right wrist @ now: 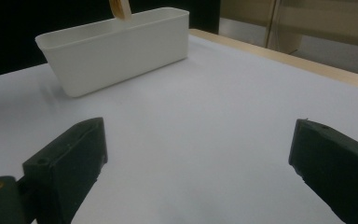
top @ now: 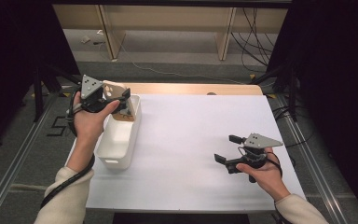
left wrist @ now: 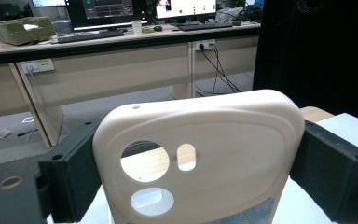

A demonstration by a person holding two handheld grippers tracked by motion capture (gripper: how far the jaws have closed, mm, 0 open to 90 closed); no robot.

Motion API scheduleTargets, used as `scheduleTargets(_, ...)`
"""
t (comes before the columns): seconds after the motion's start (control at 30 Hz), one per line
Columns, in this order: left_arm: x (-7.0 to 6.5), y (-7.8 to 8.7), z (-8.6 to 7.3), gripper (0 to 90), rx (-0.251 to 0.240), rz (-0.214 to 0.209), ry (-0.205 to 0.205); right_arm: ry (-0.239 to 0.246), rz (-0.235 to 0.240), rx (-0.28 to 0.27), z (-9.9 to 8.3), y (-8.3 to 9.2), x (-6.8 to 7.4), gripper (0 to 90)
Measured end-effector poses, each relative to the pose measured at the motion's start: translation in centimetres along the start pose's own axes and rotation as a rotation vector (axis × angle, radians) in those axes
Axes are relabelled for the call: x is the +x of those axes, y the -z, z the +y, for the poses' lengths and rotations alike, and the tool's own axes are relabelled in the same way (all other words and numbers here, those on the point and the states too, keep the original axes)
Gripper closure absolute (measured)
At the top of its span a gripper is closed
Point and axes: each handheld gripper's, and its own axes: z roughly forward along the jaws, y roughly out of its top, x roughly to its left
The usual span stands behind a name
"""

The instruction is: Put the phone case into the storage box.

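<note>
The left hand-held gripper (top: pixel 121 99) holds a cream-coloured soft plastic phone case (left wrist: pixel 200 158) across its width, one black jaw pressed on each long edge, with the camera cut-outs showing through to the wood and the white surface behind. In the high view the case (top: pixel 116 95) hangs over the far end of the white rectangular plastic bin (top: pixel 121 156), which stands at the left edge of the white-covered table (top: pixel 191 140). From the right gripper view, a corner of the case (right wrist: pixel 120 8) pokes above the bin's rim (right wrist: pixel 112 32), so it seems to be above or just inside the far end; how deep it sits I cannot tell.

The right hand-held gripper (top: pixel 227 148) rests near the right side of the table, well apart from the bin, its jaws spread wide with nothing between them.

What could go wrong: the case is thin and flexible, and a squeeze on its edges could bow it so that it springs out sideways. If the jaws let go while the case is tilted, it may catch on the rim and tip outward onto the table or the floor beyond, since the bin sits right at the edge. A knock from the left hand could also shove the light bin off that edge.

No brand, label or writing can be read on the case, the bin or either gripper; the monitors in the background are too small to read.
</note>
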Motion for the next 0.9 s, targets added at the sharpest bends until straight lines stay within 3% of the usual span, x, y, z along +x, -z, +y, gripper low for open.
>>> scheduleTargets(0.9, 0.44, -0.27, -0.55, 10.1, 0.015, 0.017, -0.001, -0.002, 0.001, -0.003, -0.02, -0.03, -0.01, 5.1)
